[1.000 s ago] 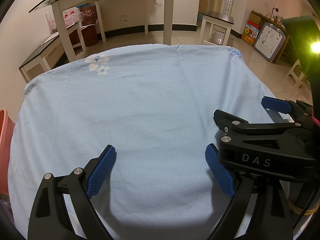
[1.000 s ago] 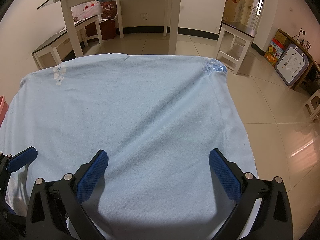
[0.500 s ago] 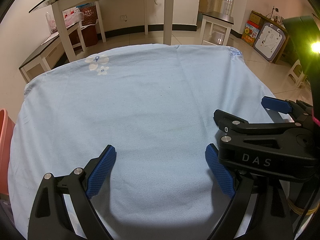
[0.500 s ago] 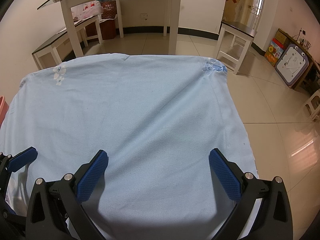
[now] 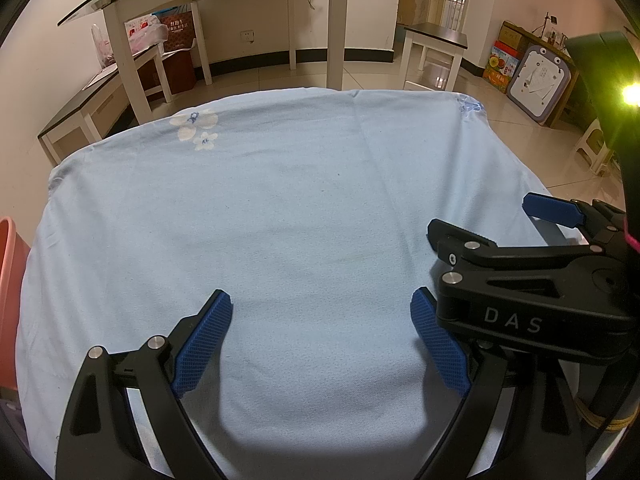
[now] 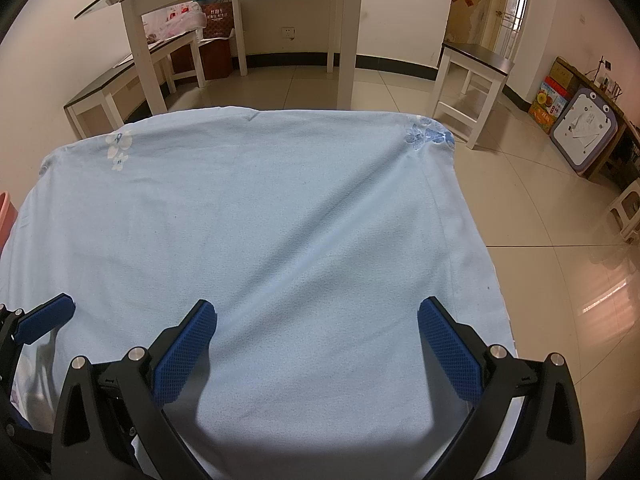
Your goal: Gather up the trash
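Note:
A light blue cloth (image 5: pixel 280 220) covers the table (image 6: pixel 280 208), and no trash shows on it in either view. My left gripper (image 5: pixel 322 344) hovers open over the near edge of the cloth, nothing between its blue pads (image 5: pixel 200 344). My right gripper (image 6: pixel 318 352) is open too, low over the near right part of the cloth. In the left wrist view the right gripper (image 5: pixel 516 240) shows at the right as a black body marked DAS. One blue fingertip (image 6: pixel 44 322) of the left gripper shows at the left of the right wrist view.
A pink bin rim (image 5: pixel 10 280) stands at the table's left edge, also seen as the pink bin rim (image 6: pixel 6 208). Beyond the table are a white glass-topped table (image 6: pixel 240 8), a low bench (image 5: pixel 88 108), a white stool (image 6: pixel 472 80) and tiled floor (image 6: pixel 560 240).

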A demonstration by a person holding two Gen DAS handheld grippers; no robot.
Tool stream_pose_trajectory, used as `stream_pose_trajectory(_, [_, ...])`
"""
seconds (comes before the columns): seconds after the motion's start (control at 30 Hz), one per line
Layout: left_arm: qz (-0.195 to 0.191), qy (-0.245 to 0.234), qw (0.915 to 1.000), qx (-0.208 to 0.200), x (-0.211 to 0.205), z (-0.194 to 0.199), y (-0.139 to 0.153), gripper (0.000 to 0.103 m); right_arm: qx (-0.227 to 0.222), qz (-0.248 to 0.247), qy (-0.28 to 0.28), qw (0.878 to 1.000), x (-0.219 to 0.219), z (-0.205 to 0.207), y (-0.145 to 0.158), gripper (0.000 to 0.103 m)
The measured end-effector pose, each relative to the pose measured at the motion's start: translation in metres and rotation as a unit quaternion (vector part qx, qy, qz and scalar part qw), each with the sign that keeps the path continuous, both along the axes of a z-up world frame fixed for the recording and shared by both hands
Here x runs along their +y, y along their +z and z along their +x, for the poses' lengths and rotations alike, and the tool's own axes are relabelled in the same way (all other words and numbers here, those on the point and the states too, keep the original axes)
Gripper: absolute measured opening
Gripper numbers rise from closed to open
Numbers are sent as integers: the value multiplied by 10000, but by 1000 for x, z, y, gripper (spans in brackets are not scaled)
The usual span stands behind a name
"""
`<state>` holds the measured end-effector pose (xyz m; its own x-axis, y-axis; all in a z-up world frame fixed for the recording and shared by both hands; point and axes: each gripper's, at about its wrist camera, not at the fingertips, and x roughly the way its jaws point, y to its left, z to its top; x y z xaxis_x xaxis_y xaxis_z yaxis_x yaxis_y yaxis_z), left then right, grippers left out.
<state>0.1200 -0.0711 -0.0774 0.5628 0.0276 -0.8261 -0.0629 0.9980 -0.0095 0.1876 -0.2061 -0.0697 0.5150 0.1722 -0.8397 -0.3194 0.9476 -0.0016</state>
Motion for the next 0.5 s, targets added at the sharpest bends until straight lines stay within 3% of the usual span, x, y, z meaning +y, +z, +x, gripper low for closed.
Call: stream_pose_trajectory(0.5, [-18,7,10000,-27,3,-2,1,92,-25,-6,0,10000,4,0,2,100])
